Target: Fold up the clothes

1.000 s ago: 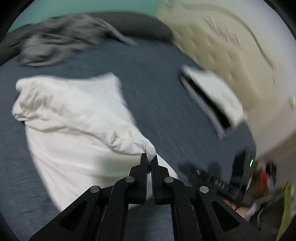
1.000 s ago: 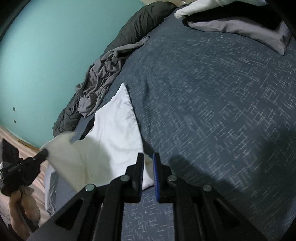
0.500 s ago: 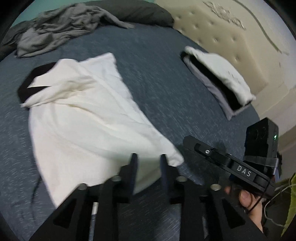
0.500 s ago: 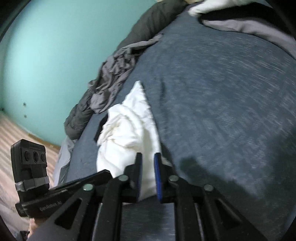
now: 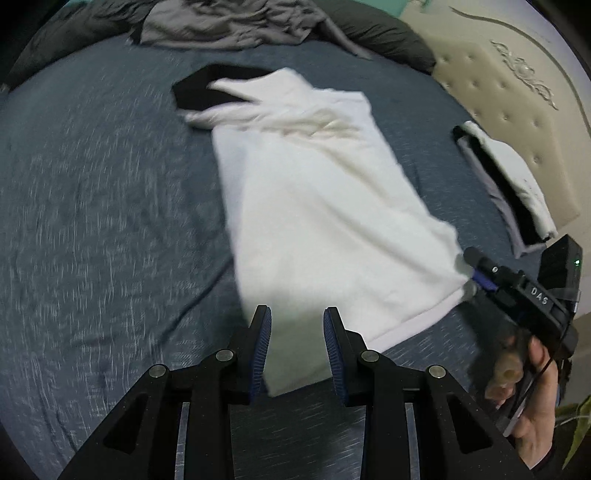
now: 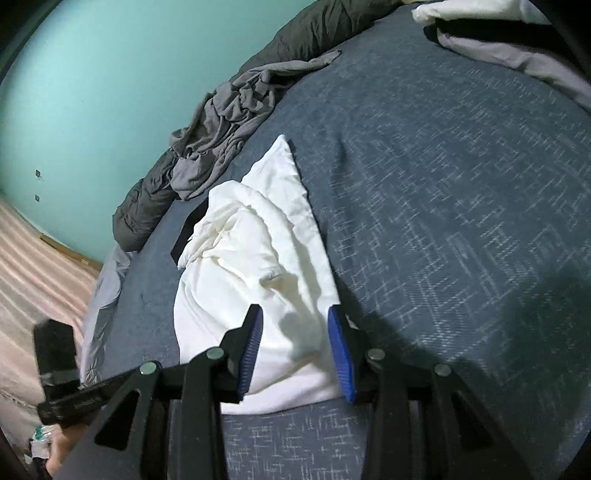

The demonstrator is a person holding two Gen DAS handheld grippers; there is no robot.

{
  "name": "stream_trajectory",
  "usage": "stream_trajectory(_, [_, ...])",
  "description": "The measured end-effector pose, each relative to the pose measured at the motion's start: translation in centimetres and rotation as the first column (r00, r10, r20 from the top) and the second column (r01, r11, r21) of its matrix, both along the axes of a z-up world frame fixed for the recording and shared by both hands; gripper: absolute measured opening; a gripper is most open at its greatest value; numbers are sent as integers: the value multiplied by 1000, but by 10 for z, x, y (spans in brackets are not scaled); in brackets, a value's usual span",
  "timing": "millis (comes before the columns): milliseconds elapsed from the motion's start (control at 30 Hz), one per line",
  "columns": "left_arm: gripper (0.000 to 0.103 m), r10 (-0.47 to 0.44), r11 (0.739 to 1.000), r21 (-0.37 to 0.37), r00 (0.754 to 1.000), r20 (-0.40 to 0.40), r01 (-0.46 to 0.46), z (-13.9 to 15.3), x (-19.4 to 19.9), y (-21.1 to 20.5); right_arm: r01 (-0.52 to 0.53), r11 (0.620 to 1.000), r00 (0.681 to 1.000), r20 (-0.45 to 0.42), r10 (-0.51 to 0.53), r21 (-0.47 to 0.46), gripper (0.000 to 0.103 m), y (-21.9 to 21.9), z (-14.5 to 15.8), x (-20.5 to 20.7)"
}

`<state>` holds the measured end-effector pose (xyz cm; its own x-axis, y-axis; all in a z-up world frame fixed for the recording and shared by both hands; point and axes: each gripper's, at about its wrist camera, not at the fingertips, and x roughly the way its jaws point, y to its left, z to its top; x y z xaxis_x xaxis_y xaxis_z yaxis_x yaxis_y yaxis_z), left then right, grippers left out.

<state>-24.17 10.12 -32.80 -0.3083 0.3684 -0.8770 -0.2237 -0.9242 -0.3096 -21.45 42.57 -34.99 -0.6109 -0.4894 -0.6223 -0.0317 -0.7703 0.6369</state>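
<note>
left gripper [image 5: 297, 321] let go a second ago, jaws now apart | right gripper [image 6: 295, 325] now apart too | white garment [image 5: 317, 206] dropped long on bed [image 5: 96, 206], far end rumpled | one fold laid

The bed [image 5: 92, 206] lies bare and wide to the left of the white garment [image 5: 314, 192], and again between it and the folded stack [image 5: 506, 184] by the headboard [image 5: 517, 92]; crumpled grey clothes [image 5: 229, 22] and a dark duvet [image 6: 147, 206] crowd the far edge; the right tongs [image 5: 471, 273] sit at the garment's near corner.
</note>
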Motion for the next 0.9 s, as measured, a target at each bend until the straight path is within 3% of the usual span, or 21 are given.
stream_trajectory(67, [32, 13, 1000, 3, 1000, 17, -14, -8, 2, -6, -19, 999, 1000, -4, 19, 32, 34, -6, -1, -1])
stream_trajectory(100, [32, 19, 1000, 8, 1000, 24, -19, -11, 2, -8, -28, 998, 1000, -7, 28, 48, 21, -9, -1, -1])
stream_trajectory(200, [32, 32, 999, 29, 998, 45, -33, -17, 4, -12, -41, 996, 999, -23, 44, 83, 8, -13, 2, 2])
stream_trajectory(467, [32, 51, 996, 71, 996, 72, -56, -26, 8, -20, -14, 999, 999, -51, 16, 53, 7, -3, 20, 22])
stream_trajectory(733, [32, 49, 995, 87, 995, 90, -57, -31, 13, -18, 37, 993, 994, 95, -47, 108, 7, 3, -22, 20])
stream_trajectory(900, [32, 65, 995, 75, 997, 31, -67, -20, 12, -23, 14, 988, 997, 76, -26, 151, 8, -5, -15, 20])
